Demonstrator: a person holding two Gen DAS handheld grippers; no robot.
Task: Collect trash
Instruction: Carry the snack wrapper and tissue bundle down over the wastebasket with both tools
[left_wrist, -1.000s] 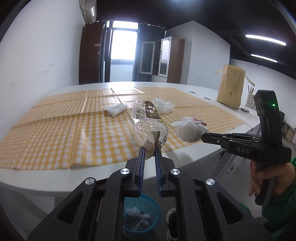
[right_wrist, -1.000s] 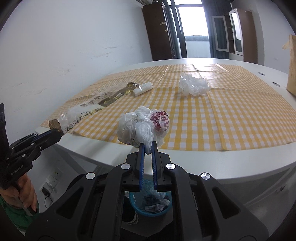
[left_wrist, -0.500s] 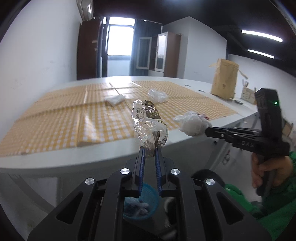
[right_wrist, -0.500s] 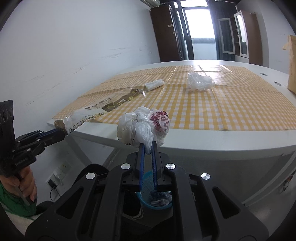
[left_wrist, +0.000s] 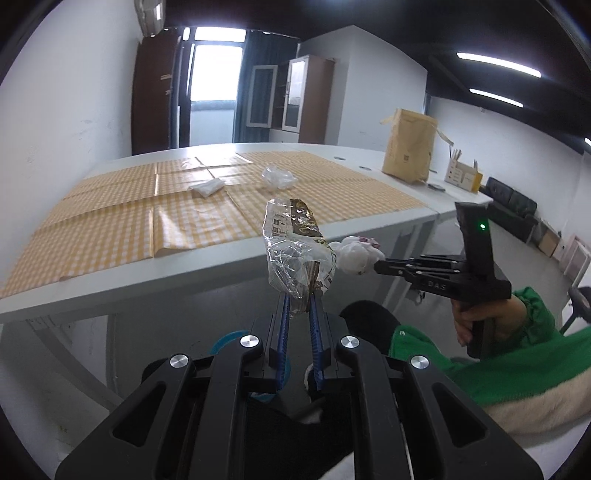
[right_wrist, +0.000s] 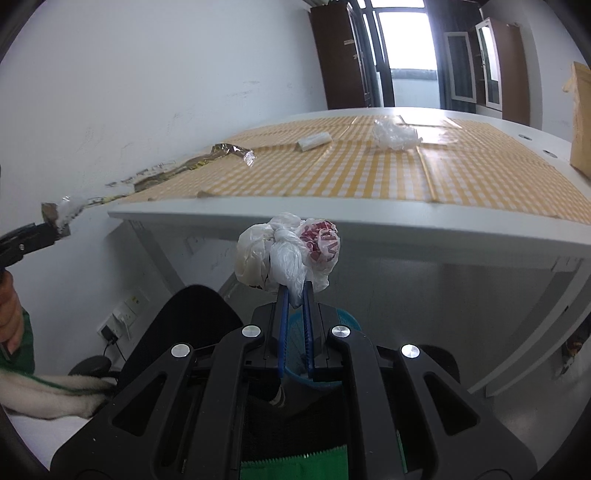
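Both grippers are held out in the air off the near edge of the surface (left_wrist: 207, 266), each tilted downward.

The left gripper (left_wrist: 298, 295) has its blue fingers (left_wrist: 282, 325) pinching the bottom of a clear wrapper (left_wrist: 295, 247) with brown and gold print, which stands up from the tips. In the right wrist view that wrapper stretches long and thin from the gripper at the left edge toward the surface.

The right gripper (right_wrist: 293, 291) has its fingers (right_wrist: 282, 321) pinching the knotted tail of a white bag (right_wrist: 288, 251) with red print, bunched into a ball above the tips. The left wrist view shows a hand (left_wrist: 476, 317) in a green sleeve (left_wrist: 524, 332) gripping its handle, a green light lit on the back.

A basket (right_wrist: 340, 317), blue, sits on the floor below, mostly hidden behind both grippers.

The room has white walls, a bright doorway and brown cabinets at the far end. The white surface carries a yellow checked cloth (left_wrist: 122, 218). On the cloth lie a crumpled clear bag (left_wrist: 277, 177) and a small white packet (left_wrist: 207, 186), well apart from the grippers. A brown paper bag (left_wrist: 408, 147) stands at the far right corner.
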